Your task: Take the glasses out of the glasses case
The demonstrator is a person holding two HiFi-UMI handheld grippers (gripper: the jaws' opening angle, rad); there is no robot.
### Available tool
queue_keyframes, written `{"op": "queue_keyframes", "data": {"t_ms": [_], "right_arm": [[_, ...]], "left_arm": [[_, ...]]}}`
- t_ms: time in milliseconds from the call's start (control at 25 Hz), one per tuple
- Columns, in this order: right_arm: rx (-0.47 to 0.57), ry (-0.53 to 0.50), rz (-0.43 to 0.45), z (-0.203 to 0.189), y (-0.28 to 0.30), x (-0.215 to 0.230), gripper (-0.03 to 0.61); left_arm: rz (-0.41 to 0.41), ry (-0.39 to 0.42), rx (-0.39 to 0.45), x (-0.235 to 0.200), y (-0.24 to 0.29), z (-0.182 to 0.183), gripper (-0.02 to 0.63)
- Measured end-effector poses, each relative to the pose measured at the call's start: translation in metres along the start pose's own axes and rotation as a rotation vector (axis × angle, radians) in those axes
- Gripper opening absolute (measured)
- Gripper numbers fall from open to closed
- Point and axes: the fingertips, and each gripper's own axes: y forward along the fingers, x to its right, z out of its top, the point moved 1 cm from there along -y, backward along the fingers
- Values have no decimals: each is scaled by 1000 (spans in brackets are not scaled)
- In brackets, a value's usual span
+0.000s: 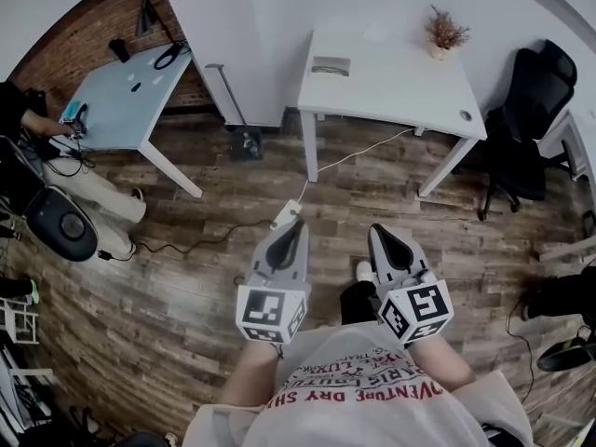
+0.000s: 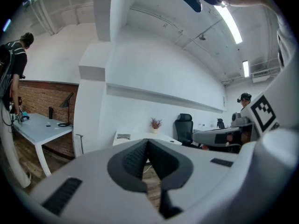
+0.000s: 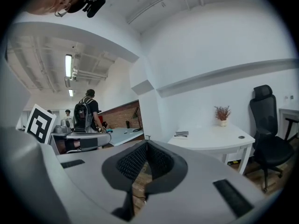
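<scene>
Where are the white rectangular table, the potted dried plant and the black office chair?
white rectangular table (image 1: 400, 87): head view, bare tabletop.
potted dried plant (image 1: 445, 32): head view, twigs.
black office chair (image 1: 545, 82): head view, backrest.

The left gripper (image 1: 298, 223) and right gripper (image 1: 378, 230) are pale grey with black ribbed pads (image 1: 289, 245), and their marker cubes (image 1: 270, 313) bear black-and-white squares. At the bottom of the frame the shirt (image 1: 372, 394) is white with red lettering. The floor (image 1: 186, 287) is brown wood planking, with light and dark boards mixed. At upper centre is a white table (image 1: 391, 87), and at upper left a pale blue table (image 1: 116, 110) against a red-brown brick wall (image 1: 88, 31). The office chair (image 1: 535, 110) at the right is black. The dried plant (image 1: 445, 31) is reddish-brown.
</scene>
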Motion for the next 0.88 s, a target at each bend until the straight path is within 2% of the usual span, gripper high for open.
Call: {"op": "queue_keyframes", "data": {"t_ms": [360, 680, 880], "right_arm": [[-23, -21, 129, 37, 86, 92, 12], [-44, 27, 224, 70, 145, 181, 12], [-86, 64, 230, 64, 172, 220, 12]], "left_arm": [[132, -18, 20, -15, 109, 29, -3], [192, -24, 26, -7, 209, 49, -3], [193, -38, -2, -4, 249, 47, -3]]}}
